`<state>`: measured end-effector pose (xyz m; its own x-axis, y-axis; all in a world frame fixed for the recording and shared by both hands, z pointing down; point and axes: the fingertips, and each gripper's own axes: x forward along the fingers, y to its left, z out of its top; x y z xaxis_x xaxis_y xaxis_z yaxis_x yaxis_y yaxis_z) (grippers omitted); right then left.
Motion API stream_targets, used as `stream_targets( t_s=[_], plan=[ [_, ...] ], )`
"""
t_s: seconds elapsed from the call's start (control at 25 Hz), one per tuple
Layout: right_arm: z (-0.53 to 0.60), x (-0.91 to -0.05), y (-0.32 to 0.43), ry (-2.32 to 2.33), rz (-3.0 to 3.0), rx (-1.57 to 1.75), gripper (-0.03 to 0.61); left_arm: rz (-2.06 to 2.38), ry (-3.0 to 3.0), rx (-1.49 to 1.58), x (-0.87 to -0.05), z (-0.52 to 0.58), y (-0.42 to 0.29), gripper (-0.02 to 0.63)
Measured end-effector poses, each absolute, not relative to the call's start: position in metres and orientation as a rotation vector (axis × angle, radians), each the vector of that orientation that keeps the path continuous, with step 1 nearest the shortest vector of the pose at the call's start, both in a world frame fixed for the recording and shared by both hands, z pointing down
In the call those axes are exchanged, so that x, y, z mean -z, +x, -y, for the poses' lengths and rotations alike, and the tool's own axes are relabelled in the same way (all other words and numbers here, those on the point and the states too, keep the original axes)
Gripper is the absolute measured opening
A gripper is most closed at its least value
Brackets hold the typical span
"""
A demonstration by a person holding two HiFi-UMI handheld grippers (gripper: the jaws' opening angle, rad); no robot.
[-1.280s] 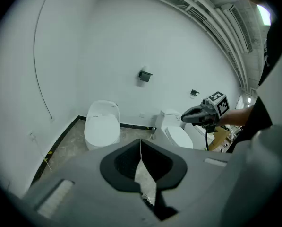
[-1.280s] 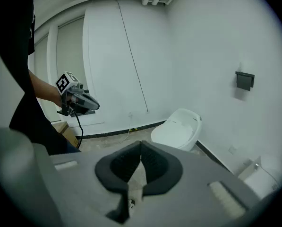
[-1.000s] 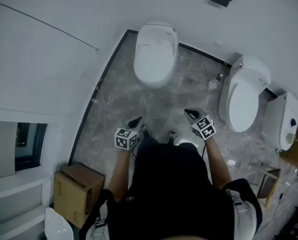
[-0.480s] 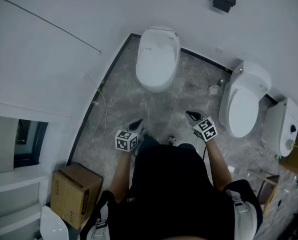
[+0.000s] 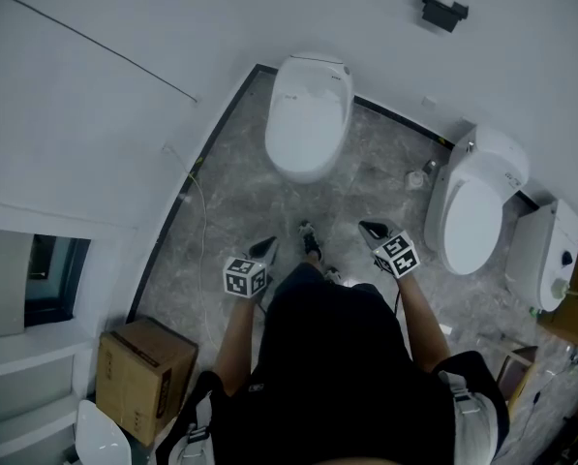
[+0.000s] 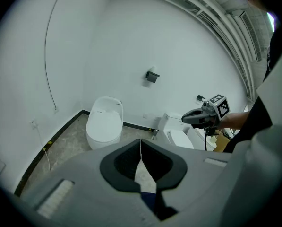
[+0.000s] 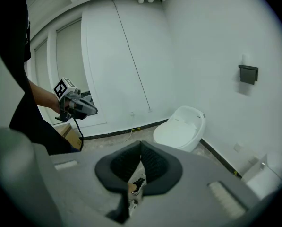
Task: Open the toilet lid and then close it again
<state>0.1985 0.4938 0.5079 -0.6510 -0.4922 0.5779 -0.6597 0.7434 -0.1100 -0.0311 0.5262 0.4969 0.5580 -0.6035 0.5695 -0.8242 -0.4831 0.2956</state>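
Note:
The white toilet stands against the far wall with its lid down; it also shows as the toilet and the toilet in the gripper views. My left gripper and right gripper are held side by side in front of the body, well short of the toilet and touching nothing. In the left gripper view the left gripper has its pads together with nothing between them. The right gripper looks the same in its own view. Each gripper sees the other: the right gripper, the left gripper.
A second white toilet and another white fixture stand at the right. A black holder hangs on the wall. A cardboard box sits at the lower left by the wall. A shoe is on the grey floor.
One foot has stepped forward between the grippers. Both grippers have shifted slightly toward the toilet; their jaws stay shut.

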Motion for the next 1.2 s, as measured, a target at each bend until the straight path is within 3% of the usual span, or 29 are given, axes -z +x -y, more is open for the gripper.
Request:
stream_targets(
  t_s=[0.52, 1.2],
  plan=[
    [-0.413, -0.517, 0.227, 0.966, 2.309, -0.526, 0.003, 1.004, 2.222, -0.531, -0.523, -0.429, -0.01, 0.014],
    [-0.301, -0.519, 0.202, 0.979, 2.308, -0.647, 0.003, 0.91, 2.228, -0.533, -0.535, -0.299, -0.025, 0.014]
  ],
)
